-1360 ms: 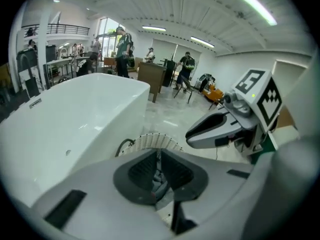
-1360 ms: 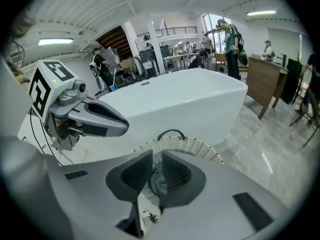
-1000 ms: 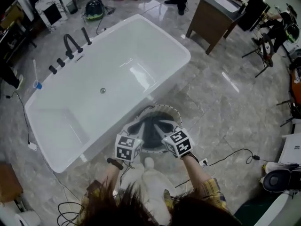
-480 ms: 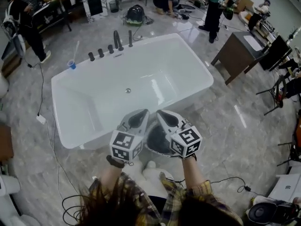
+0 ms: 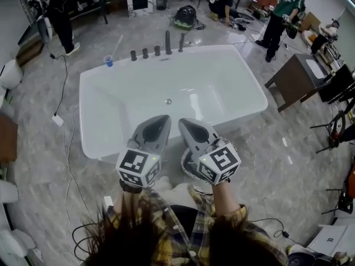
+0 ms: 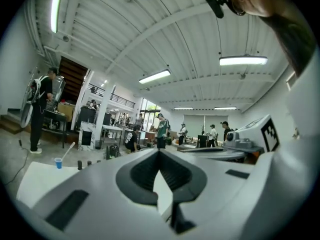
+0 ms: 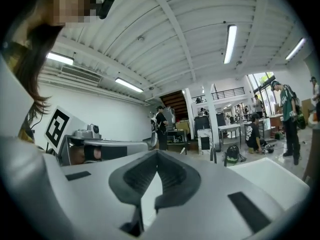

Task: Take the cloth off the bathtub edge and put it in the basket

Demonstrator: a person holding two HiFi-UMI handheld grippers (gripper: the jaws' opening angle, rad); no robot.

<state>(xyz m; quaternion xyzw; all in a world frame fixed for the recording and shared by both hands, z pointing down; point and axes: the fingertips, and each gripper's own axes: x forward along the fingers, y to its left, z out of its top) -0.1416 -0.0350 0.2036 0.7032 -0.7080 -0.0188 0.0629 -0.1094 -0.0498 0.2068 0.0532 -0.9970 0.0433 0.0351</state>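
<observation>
currently: left gripper [image 5: 164, 118] shut, empty; right gripper [image 5: 183, 122] shut, empty; tub [image 5: 111, 152] edge bare of cloth; basket [image 5: 186, 169] beside tub, mostly hidden under my right gripper, cloth judged inside; task, as i read it, done.

Left tool [image 5: 161, 121] and right tool [image 5: 186, 124], both closed, side by side before white bathtub [image 5: 111, 110]

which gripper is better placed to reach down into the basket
Right, probably. The right gripper sits directly above the basket; the left gripper is off to its side, by the bathtub rim. Both are shut and empty.
</observation>
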